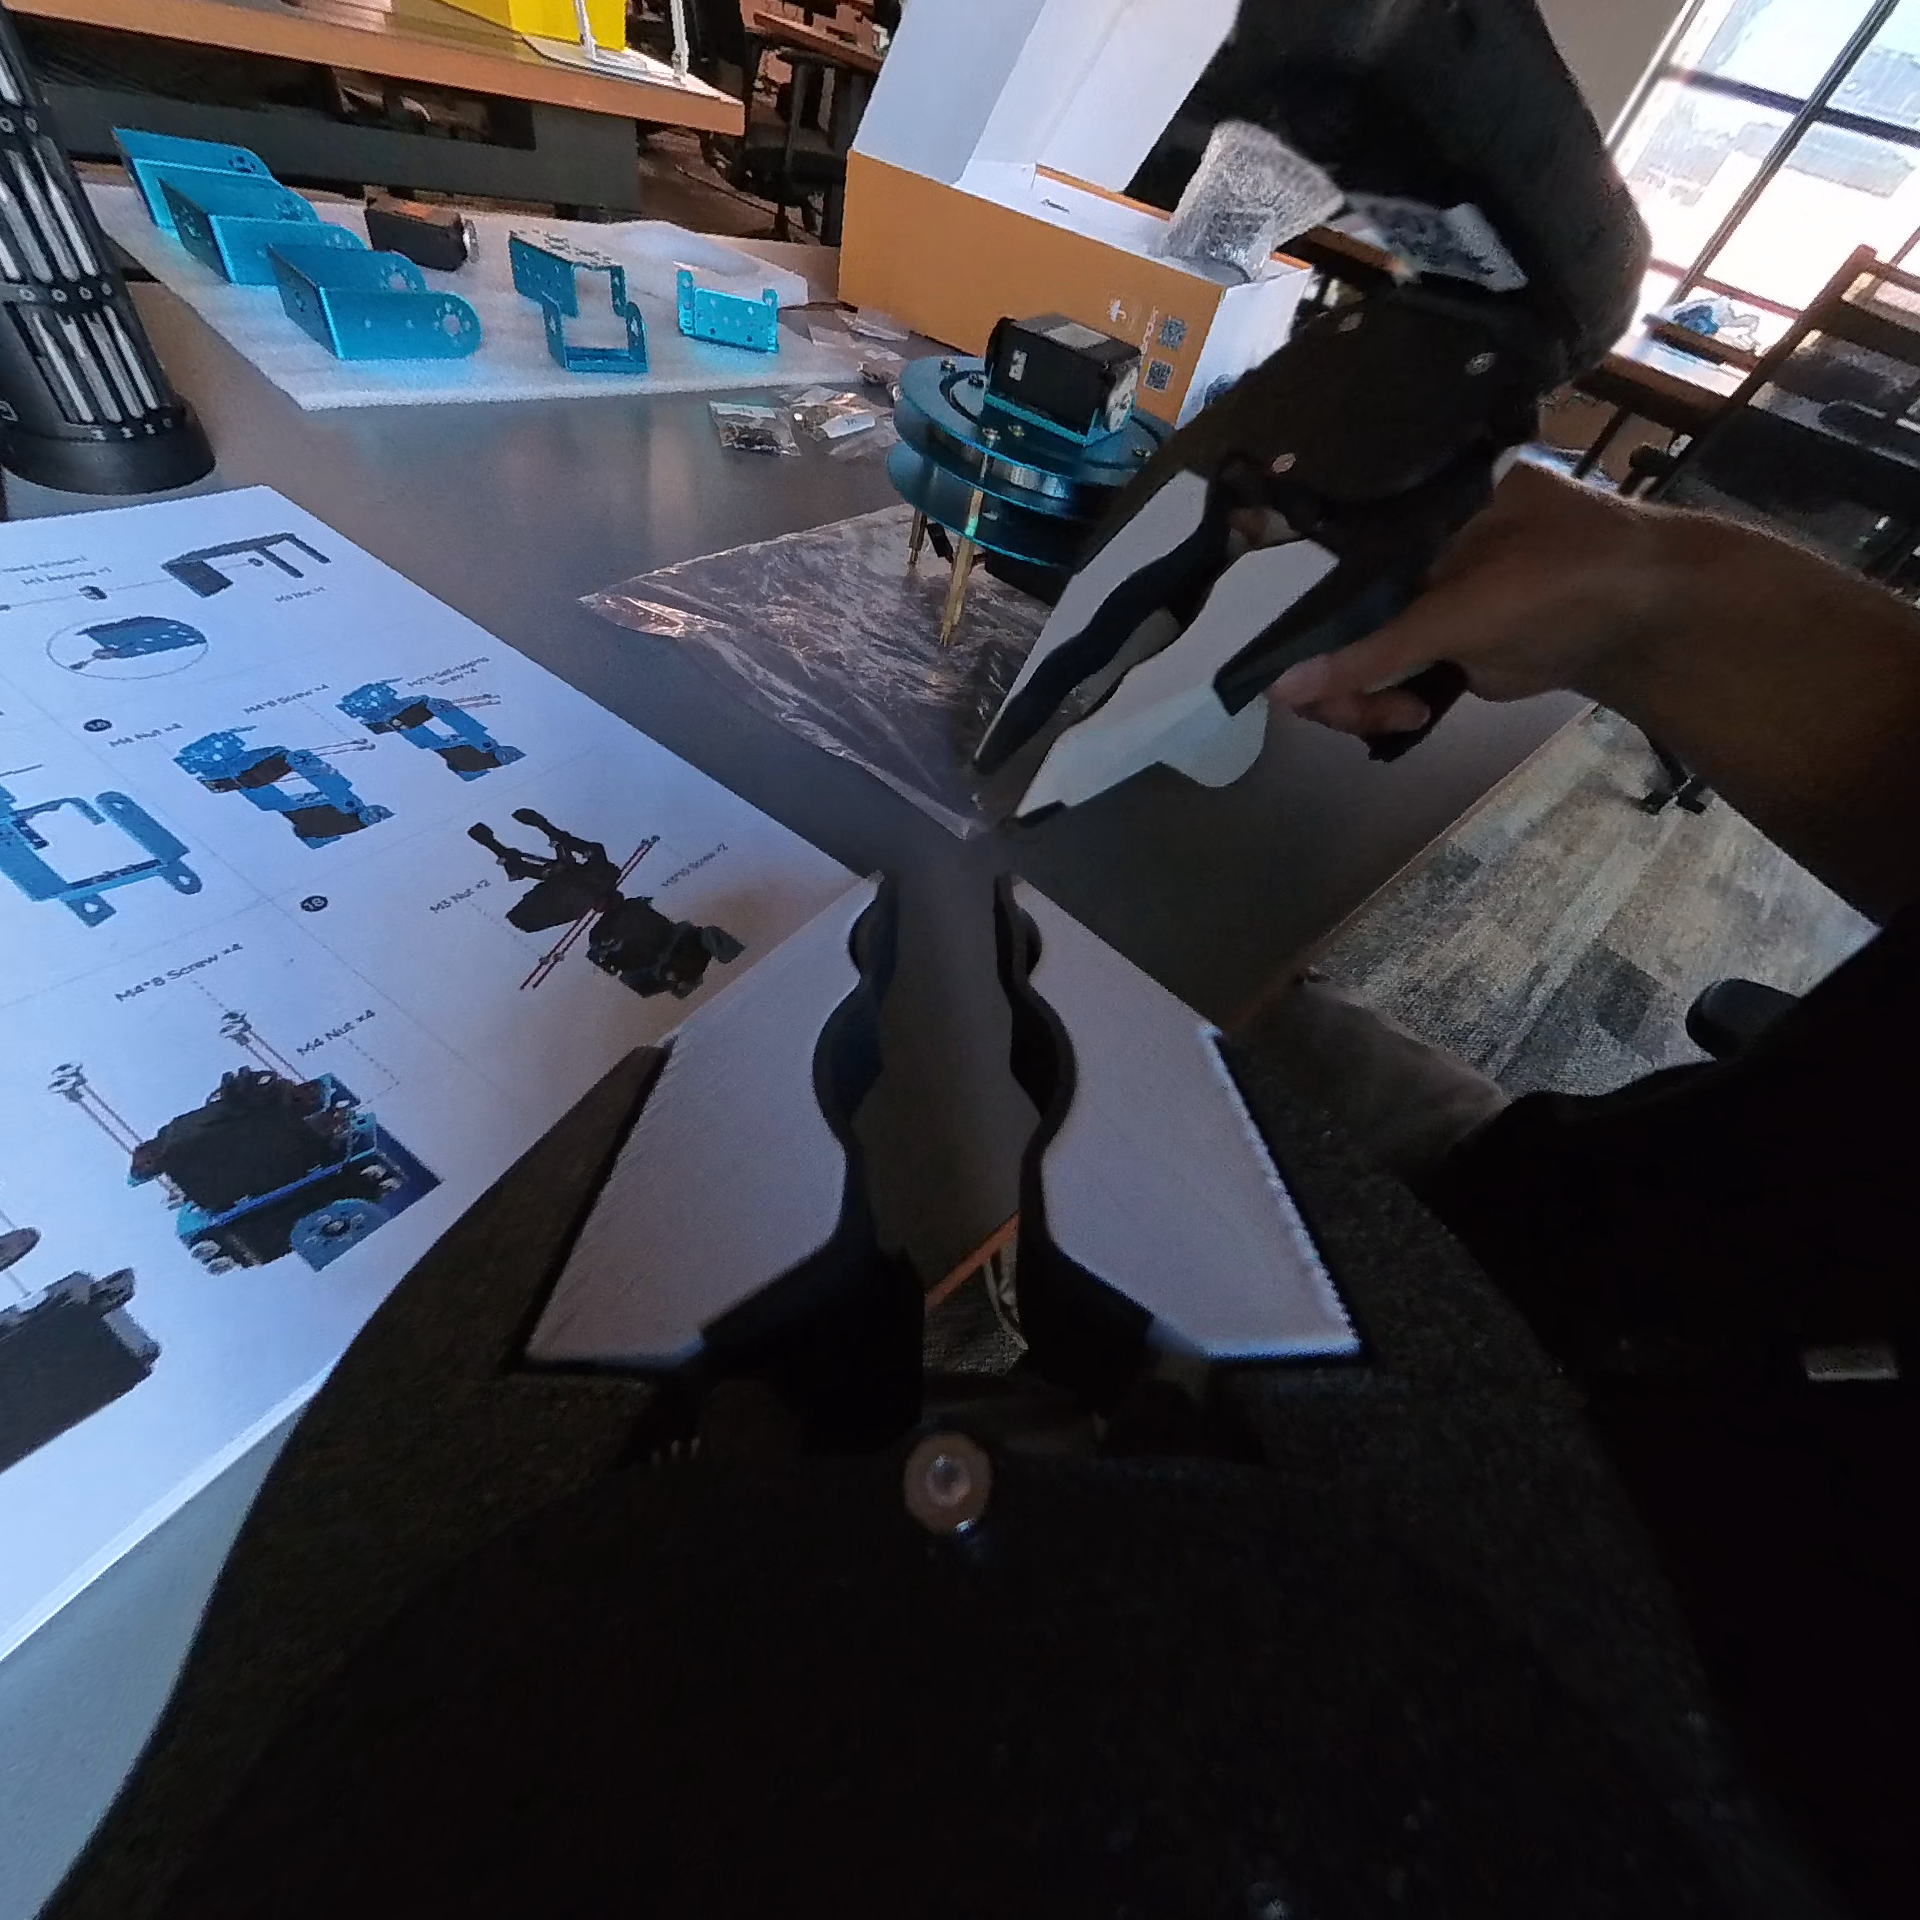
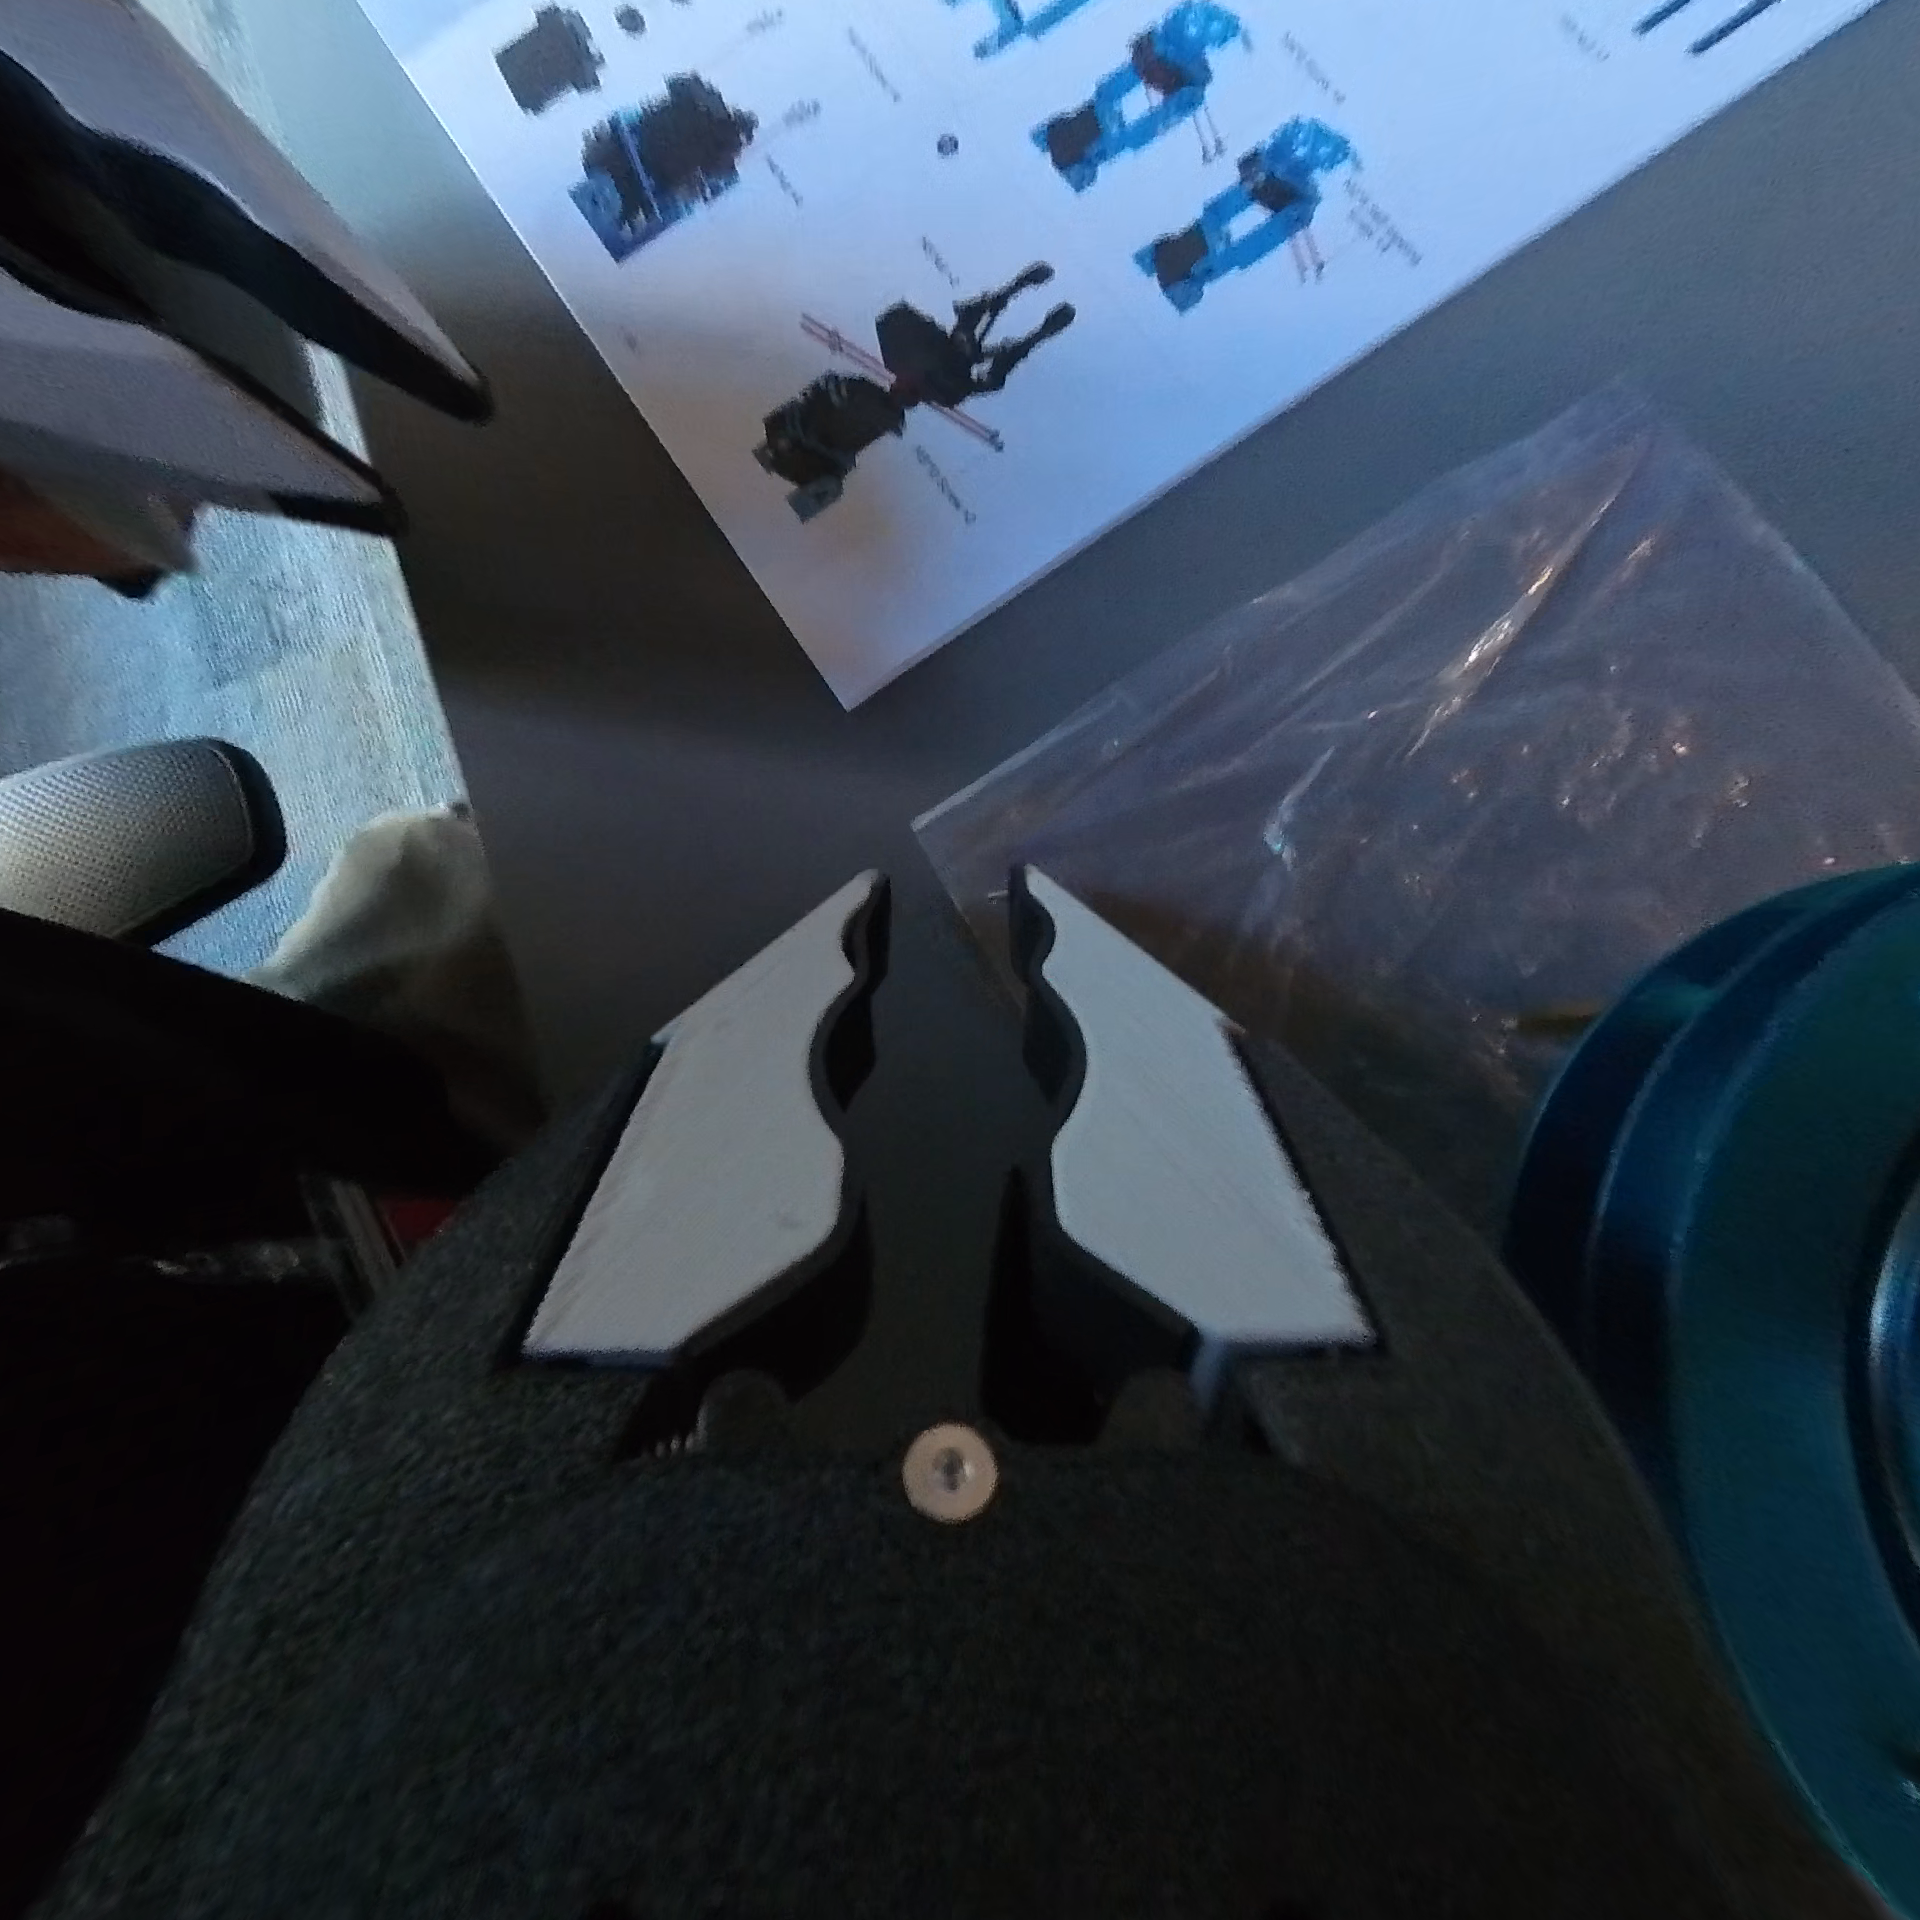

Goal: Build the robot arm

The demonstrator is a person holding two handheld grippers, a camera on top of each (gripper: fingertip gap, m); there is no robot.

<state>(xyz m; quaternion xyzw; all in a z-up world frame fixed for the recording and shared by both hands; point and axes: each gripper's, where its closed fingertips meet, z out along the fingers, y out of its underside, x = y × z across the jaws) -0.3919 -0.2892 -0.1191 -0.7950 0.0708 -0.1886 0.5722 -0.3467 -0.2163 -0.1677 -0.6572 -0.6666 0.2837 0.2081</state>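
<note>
My left gripper (image 1: 940,883) hovers over the dark table (image 1: 540,499), jaws slightly apart and empty. It also shows in the right wrist view (image 2: 426,457) at the upper left. My right gripper (image 2: 954,876), held by a hand (image 1: 1558,623), has its jaws a little apart at the near corner of a clear plastic bag (image 2: 1455,748). The bag's edge runs between the fingertips (image 2: 1039,894). In the left wrist view that gripper (image 1: 997,805) points down at the bag's corner (image 1: 831,644). A blue round base with a black servo (image 1: 1023,436) stands on the bag, close to the right gripper (image 2: 1714,1299).
A printed instruction sheet (image 1: 260,831) lies at the left. Blue brackets (image 1: 312,270) sit on white foam at the back, with small parts bags (image 1: 790,416) and an orange-and-white box (image 1: 1039,239). A black cylinder (image 1: 73,312) stands far left. The table edge and carpet (image 1: 1558,935) lie right.
</note>
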